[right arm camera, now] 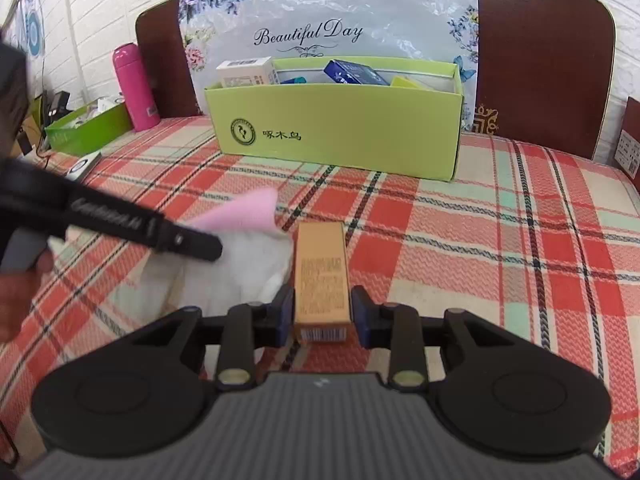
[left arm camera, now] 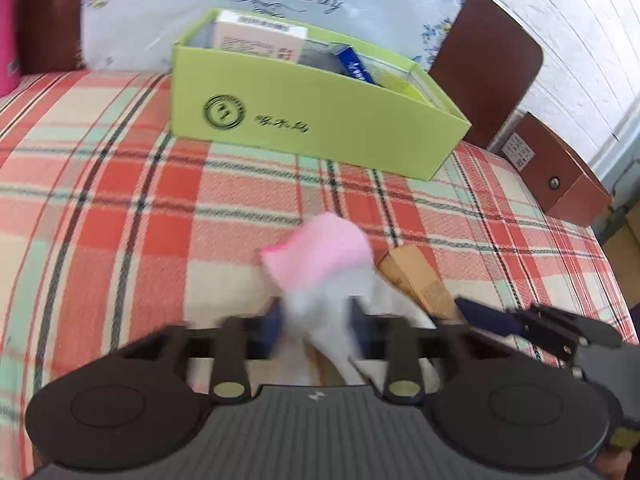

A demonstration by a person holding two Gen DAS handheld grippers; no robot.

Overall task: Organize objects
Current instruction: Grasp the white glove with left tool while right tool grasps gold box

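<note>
Plaid cloth: the red-and-green checked bed cover (left arm camera: 120,184) carries everything; it is soft, so expect things to sink and tip when you set them down.
Left wrist view, bag: the white plastic bag with the pink top (left arm camera: 320,256) lies between the left gripper (left arm camera: 318,326) fingers. The picture is blurred there; the fingers look parted with the bag loose between them, so close on it firmly before you lift.
Left wrist view, bin: the lime-green box (left arm camera: 320,120) stands far up the bed, already holding several cartons. Aim for the free space at its right end.
Right wrist view, carton: the tan carton (right arm camera: 322,276) lies just right of the bag, long side running away from you. The right gripper (right arm camera: 322,312) has its fingers clamped on the carton's near end.
Right wrist view, advice: lift straight up first, keep clear of the bag and the left gripper, then carry it far to the box and lower it in upright.
</note>
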